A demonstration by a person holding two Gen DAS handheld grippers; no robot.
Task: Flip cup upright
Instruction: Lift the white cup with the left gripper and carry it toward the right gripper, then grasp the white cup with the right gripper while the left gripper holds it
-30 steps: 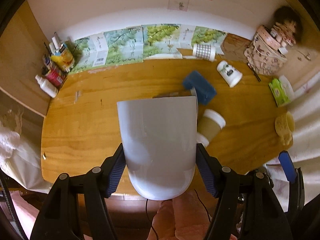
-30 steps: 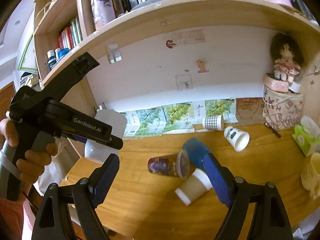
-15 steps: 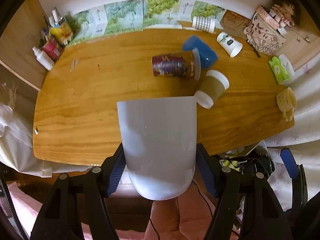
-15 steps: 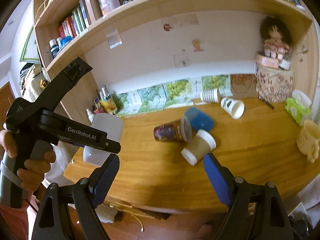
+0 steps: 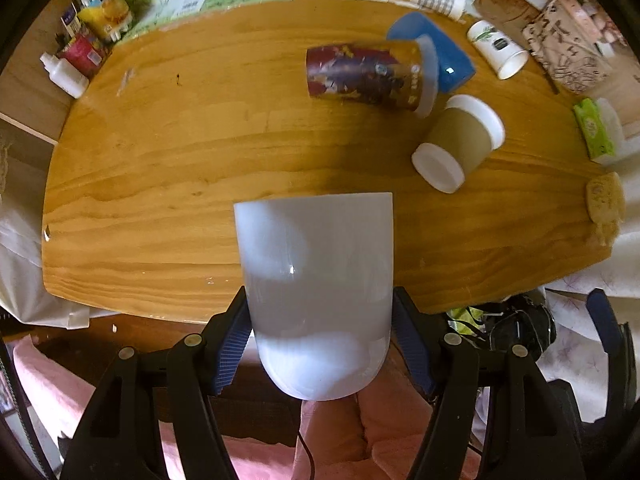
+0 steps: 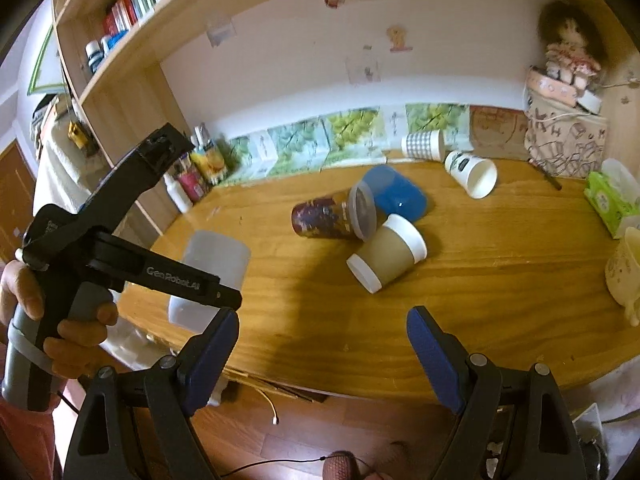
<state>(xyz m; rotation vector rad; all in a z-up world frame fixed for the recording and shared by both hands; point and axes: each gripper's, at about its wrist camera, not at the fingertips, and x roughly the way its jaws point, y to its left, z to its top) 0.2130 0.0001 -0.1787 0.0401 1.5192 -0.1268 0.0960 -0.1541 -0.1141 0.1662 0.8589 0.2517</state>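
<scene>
My left gripper (image 5: 320, 344) is shut on a plain white cup (image 5: 316, 280), held in the air over the near left part of the wooden table (image 5: 180, 168), its rounded base toward the camera. The same cup (image 6: 212, 268) shows in the right wrist view, in the left gripper. My right gripper (image 6: 322, 348) is open and empty above the table's near edge. Several other cups lie on their sides: a dark printed cup with a clear lid (image 6: 332, 216), a tan paper cup with a white lid (image 6: 388, 258), a blue cup (image 6: 396, 196), a white paper cup (image 6: 472, 174), and a checked cup (image 6: 424, 144).
Bottles and cartons (image 5: 84, 40) stand at the far left corner. A patterned bag with a doll (image 6: 564, 136), a green tissue pack (image 6: 608, 204) and a cream mug (image 6: 624, 268) sit at the right. A bookshelf (image 6: 132, 0) hangs above. Floor lies below the near edge.
The left gripper has tilted downward and moved closer to the table with the white cup still in it. The right gripper has risen and pulled back, staying open.
</scene>
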